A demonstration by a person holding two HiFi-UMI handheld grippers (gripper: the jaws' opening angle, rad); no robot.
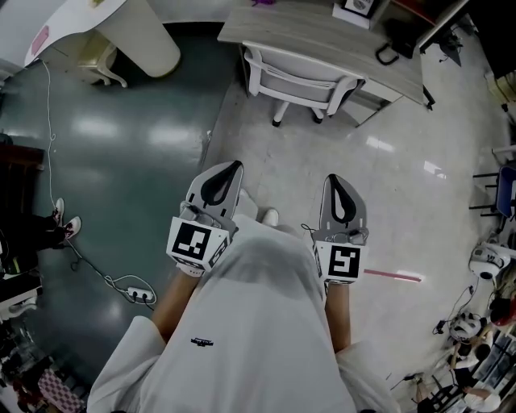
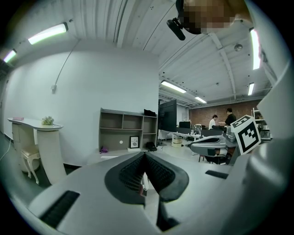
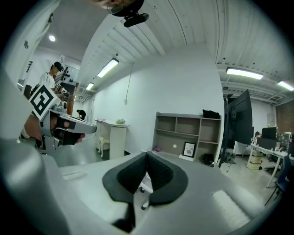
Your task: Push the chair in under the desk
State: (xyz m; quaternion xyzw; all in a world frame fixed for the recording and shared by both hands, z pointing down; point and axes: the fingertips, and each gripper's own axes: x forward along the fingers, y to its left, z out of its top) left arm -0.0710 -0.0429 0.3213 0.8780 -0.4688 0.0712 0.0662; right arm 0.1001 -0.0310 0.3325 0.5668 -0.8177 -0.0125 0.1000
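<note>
A white office chair (image 1: 300,81) stands on its casters with its back toward me, its seat partly beneath the pale wooden desk (image 1: 322,34) at the top of the head view. Both grippers are held side by side in front of my body, well short of the chair and touching nothing. My left gripper (image 1: 235,166) is shut and empty, and so is my right gripper (image 1: 336,178). In the left gripper view the jaws (image 2: 144,154) meet and hide most of the chair. Through the right gripper's (image 3: 147,154) gap, bits of the chair's base (image 3: 143,186) show.
The desk carries a grey shelf unit (image 3: 188,133) with a framed picture (image 1: 355,8). A white curved counter (image 1: 129,32) and a small white chair (image 1: 101,66) stand far left. A cable and power strip (image 1: 139,295) lie on the dark floor; a pink strip (image 1: 392,276) lies right.
</note>
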